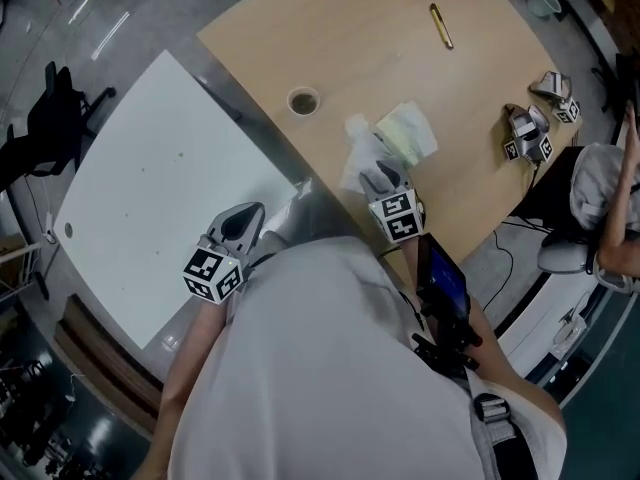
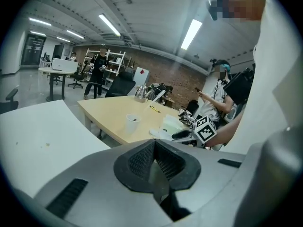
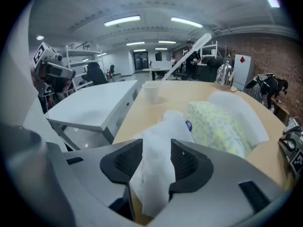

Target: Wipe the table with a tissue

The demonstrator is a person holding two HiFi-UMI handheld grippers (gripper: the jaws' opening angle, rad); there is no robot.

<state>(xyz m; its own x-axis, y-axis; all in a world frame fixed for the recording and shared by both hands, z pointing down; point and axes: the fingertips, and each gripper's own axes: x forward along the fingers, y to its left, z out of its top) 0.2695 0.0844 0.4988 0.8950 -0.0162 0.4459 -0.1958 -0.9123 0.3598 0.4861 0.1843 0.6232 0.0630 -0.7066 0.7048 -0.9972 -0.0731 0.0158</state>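
Person's shirt [image 1: 330,388] fills the lower head view. Left gripper [image 1: 243,224] sits at 9 o'clock over the white table [image 1: 140,168], and right gripper [image 1: 380,176] at 1 o'clock over the wooden table [image 1: 330,38]. Left gripper view: jaws closed, empty. Right gripper view: jaws apart, tissue [image 3: 155,174] between them, tissue pack [image 3: 218,124] at 1 o'clock.
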